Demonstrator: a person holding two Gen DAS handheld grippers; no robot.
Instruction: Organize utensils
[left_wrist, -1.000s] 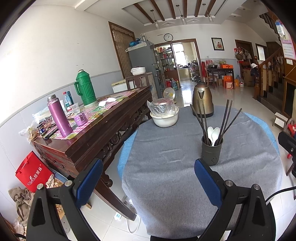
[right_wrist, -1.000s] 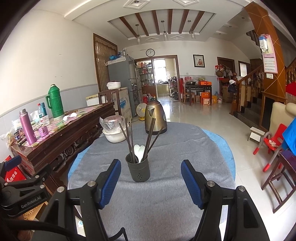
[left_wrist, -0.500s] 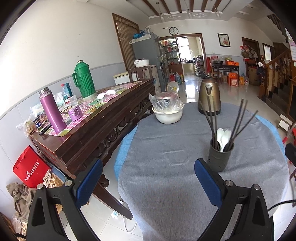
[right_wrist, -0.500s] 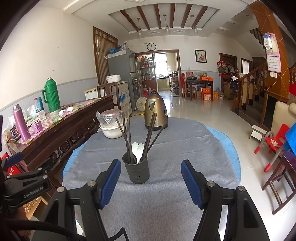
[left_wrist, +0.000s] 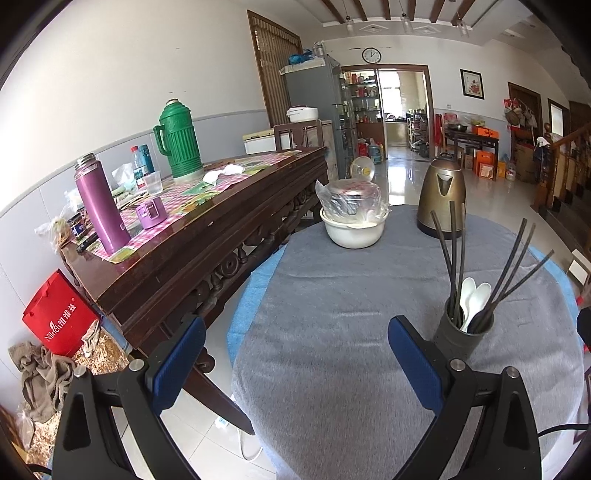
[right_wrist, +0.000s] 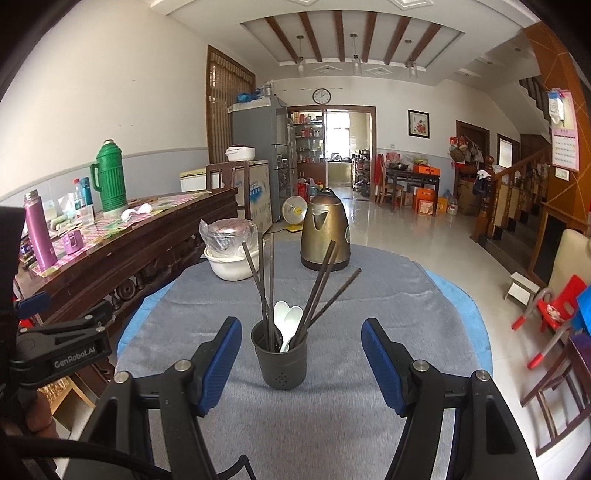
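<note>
The right gripper (right_wrist: 301, 363) hangs over a round table (right_wrist: 388, 295) draped in grey cloth, its 2 blue-padded fingers (right_wrist: 221, 365) spread wide with nothing pressed between them. Just ahead, centred in the gap, stands a dark utensil holder (right_wrist: 279, 363) holding black chopsticks (right_wrist: 266, 288) that fan outward and 2 white spoons (right_wrist: 288, 321). Farther back on the cloth sit a bronze kettle (right_wrist: 325, 232) and, to its left, a white bowl (right_wrist: 229, 264) topped with a plastic-wrapped pot. At the left edge the left gripper (right_wrist: 59, 347) shows side-on. A green thermos (right_wrist: 110, 175) stands on the wooden sideboard (right_wrist: 147, 243).
</note>
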